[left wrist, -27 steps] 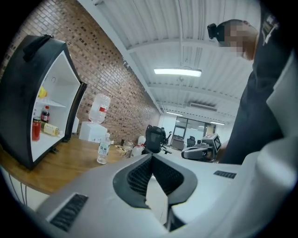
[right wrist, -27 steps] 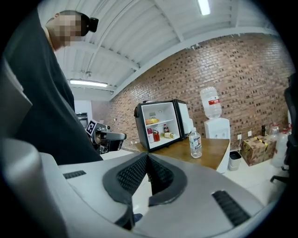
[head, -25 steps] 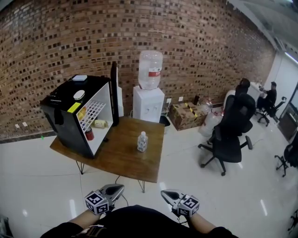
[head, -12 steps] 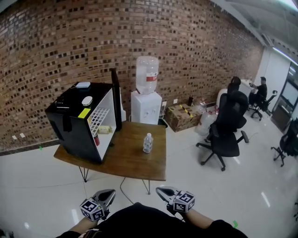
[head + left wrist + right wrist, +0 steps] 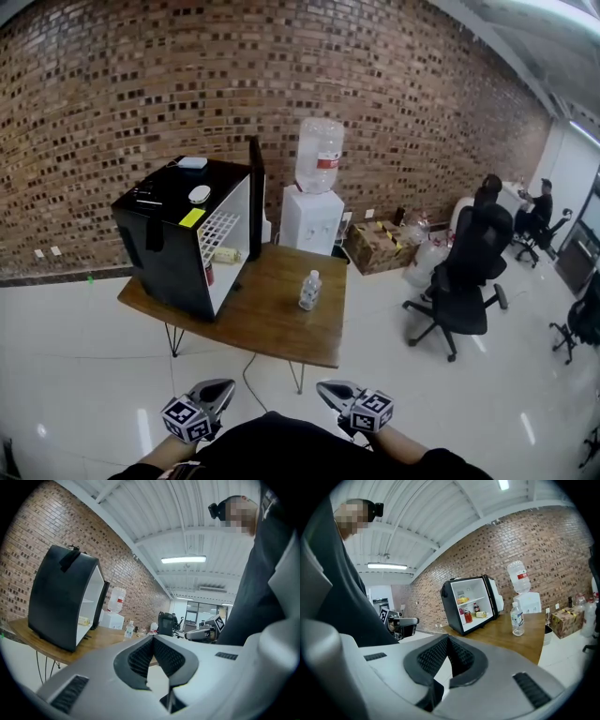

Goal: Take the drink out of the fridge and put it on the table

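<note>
A black mini fridge stands on the left of a wooden table with its door swung open. Inside it are a red drink, a dark bottle and a pale bottle lying on its side. A clear water bottle stands upright on the table, right of the fridge. My left gripper and right gripper hang low by my body, well short of the table. Both are shut with nothing between the jaws, as the left gripper and right gripper show close up.
A water dispenser stands against the brick wall behind the table. A black office chair is to the right, with cardboard boxes near the wall. People sit at the far right. Glossy white floor lies between me and the table.
In the head view the fridge and table have shifted slightly right and look a bit farther off. Both grippers stay shut and low by my body.
</note>
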A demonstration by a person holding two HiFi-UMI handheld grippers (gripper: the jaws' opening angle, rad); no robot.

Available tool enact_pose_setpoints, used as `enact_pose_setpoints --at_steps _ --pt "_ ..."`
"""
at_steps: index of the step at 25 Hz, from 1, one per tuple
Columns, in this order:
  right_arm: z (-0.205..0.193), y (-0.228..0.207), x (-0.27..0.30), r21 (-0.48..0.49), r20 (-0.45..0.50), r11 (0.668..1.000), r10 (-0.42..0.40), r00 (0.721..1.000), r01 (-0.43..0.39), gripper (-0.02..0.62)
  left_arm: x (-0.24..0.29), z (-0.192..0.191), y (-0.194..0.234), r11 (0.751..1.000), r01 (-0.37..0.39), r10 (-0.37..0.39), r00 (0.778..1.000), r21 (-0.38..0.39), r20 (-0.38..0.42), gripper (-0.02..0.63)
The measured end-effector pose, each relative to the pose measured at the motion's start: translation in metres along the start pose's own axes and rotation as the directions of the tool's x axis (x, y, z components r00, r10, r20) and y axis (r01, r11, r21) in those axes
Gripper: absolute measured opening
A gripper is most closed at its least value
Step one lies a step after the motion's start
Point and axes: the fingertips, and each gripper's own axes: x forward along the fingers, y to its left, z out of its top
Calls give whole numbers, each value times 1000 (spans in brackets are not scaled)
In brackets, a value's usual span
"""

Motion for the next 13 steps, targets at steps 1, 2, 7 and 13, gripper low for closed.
enact_pose_setpoints --at_steps 1,2,7,13 --pt "0 -1 0 -2 -1 1000 2 1000 -2 0 -1 0 -1 1000 -3 3 1000 0 1 2" --pt "0 -3 1 -6 -2 1000 4 1000 -4 0 -2 -1 -1 1000 -7 7 1000 2 2 2" --pt "5 -4 5 -27 -8 999 19 1000 -19 0 -10 -3 2 999 -37 37 999 0 4 2" --pt "4 -7 8 -32 -8 999 20 1000 -20 0 -12 -3 5 999 -40 40 999 -6 2 2"
